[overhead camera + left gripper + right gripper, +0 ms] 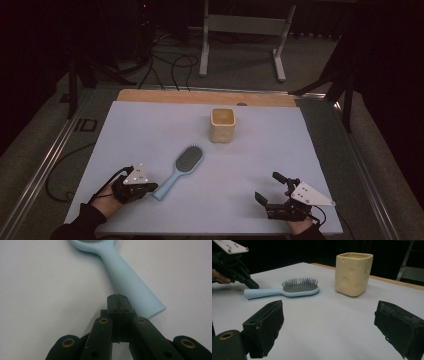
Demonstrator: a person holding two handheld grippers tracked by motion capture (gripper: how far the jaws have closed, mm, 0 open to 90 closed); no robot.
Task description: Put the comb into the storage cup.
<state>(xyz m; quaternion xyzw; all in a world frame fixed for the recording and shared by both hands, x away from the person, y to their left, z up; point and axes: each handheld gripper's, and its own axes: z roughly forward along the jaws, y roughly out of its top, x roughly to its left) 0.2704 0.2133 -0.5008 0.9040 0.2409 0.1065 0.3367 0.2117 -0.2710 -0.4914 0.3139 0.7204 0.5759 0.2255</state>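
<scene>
The work in hand looks like picking up the light blue plastic hairbrush point(181, 170), which lies flat on the pale blue sheet covering the table point(150, 125), bristles up, its oval head toward the far right and its handle running back to the near left. Farther off, right of centre, stands a cream-yellow square cup with cheese-like dimples point(222, 125), upright and well apart from the brush; it may be where the brush is meant to go, though that is only a guess.

The left gripper point(150, 187) sits at the near left, just beside the end of the handle. In the left gripper view its jaws are pressed together with nothing between them, their tips lying over the table next to the handle's end point(150, 303), close to it or touching; which, I cannot tell. The right gripper point(274, 189) waits at the near right, well apart from both things, jaws spread wide and empty.

So the step appears to be the approach to the handle, with no grasp made. The next move calls for the left jaws to part, straddle the handle across its narrow width and then close firmly, since a grip at the very end would let the heavier head droop.
</scene>
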